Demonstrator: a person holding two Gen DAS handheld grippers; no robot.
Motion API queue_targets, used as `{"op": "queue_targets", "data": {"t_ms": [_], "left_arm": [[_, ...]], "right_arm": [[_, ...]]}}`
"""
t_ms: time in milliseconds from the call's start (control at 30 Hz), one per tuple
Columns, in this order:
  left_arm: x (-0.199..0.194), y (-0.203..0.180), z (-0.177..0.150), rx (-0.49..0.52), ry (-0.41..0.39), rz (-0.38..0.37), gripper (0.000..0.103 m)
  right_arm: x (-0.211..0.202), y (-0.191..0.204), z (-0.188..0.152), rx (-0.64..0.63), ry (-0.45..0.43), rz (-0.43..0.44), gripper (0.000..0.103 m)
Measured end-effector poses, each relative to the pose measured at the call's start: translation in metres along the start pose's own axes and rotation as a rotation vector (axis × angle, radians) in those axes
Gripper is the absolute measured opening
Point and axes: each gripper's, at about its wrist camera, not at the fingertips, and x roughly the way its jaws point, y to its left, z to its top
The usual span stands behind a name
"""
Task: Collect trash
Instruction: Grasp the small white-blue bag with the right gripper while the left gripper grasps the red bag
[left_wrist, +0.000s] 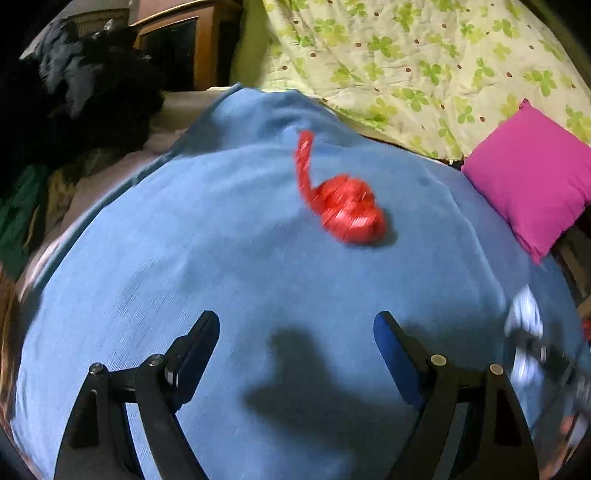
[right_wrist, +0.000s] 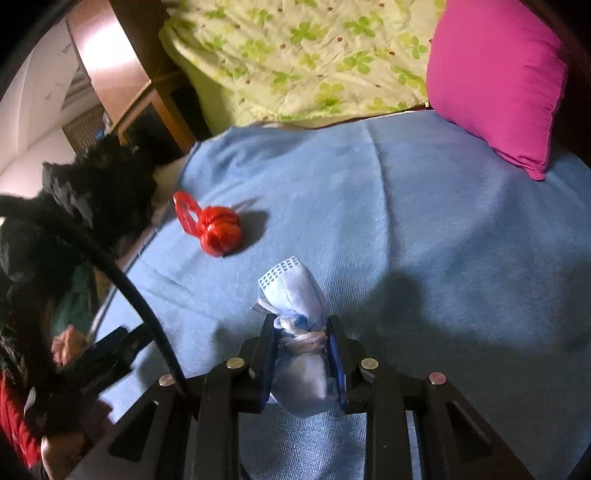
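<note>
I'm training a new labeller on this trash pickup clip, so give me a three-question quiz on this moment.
1. True or false: the right tool is shut on the rolled-up face mask.
2. What lies loose on the blue blanket?
A. a green bottle
B. a knotted red plastic bag
C. a paper cup
3. Fill in: the left tool is ____ and holds nothing.

Key:
1. True; the mask sits clamped between its pads.
2. B; the knotted red plastic bag lies ahead of the left tool, apart from both tools.
3. Open.
</note>
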Motion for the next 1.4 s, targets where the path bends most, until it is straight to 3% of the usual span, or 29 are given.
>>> {"op": "queue_targets", "data": {"t_ms": [233, 433, 533, 567, 600, 1067, 1400], "left_arm": [[0.043, -0.049, 0.064, 0.061, -0.01, 0.045, 0.086], [0.094, -0.064, 0.081, 0.116, 0.024, 0.163, 0.086], [0.117, -0.062, 0.08, 0.129, 0.098, 0.175, 0.085], [0.118, -0.06, 0.079, 0.131, 0.1, 0.157, 0.075], [0.117, -0.06, 0.077, 0.141, 0.105, 0.128, 0.049], [0.006, -0.043, 0.019, 0.224, 0.061, 0.02, 0.048], [-0.063, -0.031, -0.03, 0.22, 0.046, -0.044, 0.048]], "right_arm": [[0.001, -0.002, -0.001, 0.025, 0.005, 0.055, 0.028], [-0.003, -0.011, 0.002, 0.074, -0.012, 0.093, 0.028], [-0.001, -0.014, 0.003, 0.091, -0.005, 0.102, 0.028], [0.0, -0.014, 0.004, 0.09, -0.004, 0.102, 0.028], [0.0, -0.014, 0.004, 0.088, -0.004, 0.102, 0.028], [-0.014, -0.006, -0.005, 0.063, -0.042, -0.005, 0.028], [-0.08, 0.0, -0.058, 0.081, -0.043, -0.075, 0.028]]}}
